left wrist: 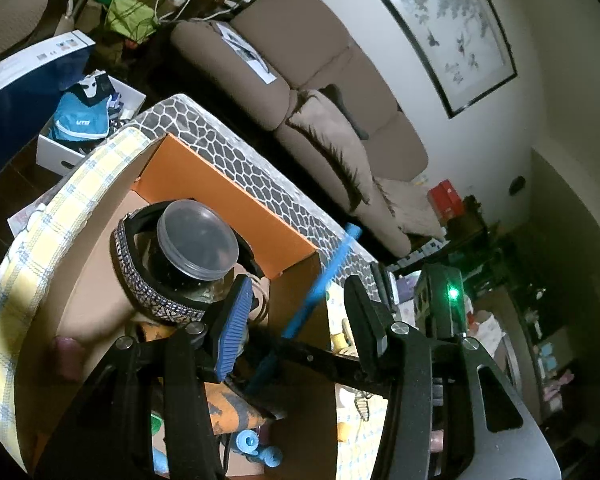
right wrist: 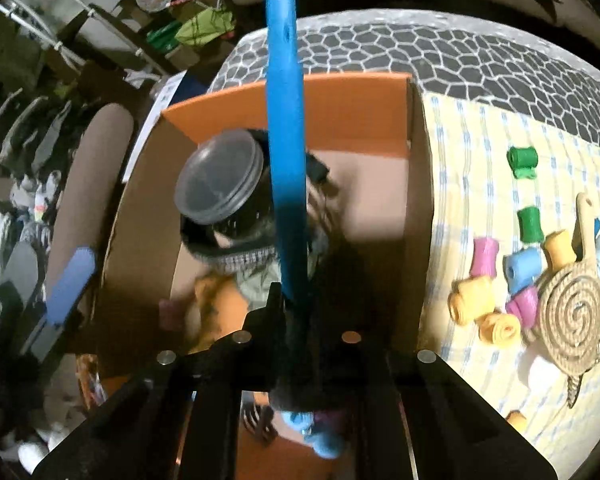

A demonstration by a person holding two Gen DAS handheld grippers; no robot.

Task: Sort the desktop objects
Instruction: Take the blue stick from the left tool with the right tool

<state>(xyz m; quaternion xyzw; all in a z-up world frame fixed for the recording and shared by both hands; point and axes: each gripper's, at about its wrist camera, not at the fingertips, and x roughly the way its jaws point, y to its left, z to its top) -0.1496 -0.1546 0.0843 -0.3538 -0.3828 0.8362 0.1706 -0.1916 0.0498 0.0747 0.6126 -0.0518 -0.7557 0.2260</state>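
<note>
An orange cardboard box (left wrist: 220, 188) (right wrist: 352, 120) stands on the table and holds a jar with a clear plastic lid (left wrist: 198, 240) (right wrist: 220, 174), a patterned band and other items. My right gripper (right wrist: 296, 312) is shut on a long blue stick (right wrist: 286, 140) and holds it over the box; the stick also shows in the left wrist view (left wrist: 324, 280). My left gripper (left wrist: 296, 316) is open and empty above the box's near side, beside the jar. Its blue pad (left wrist: 232, 328) shows.
Several small coloured rolls (right wrist: 496, 276) and a coiled rope coaster (right wrist: 572, 312) lie on the yellow checked cloth (right wrist: 468, 184) right of the box. A beige sofa (left wrist: 320, 80) stands behind the table. Boxes and clutter sit on the floor at left (left wrist: 80, 120).
</note>
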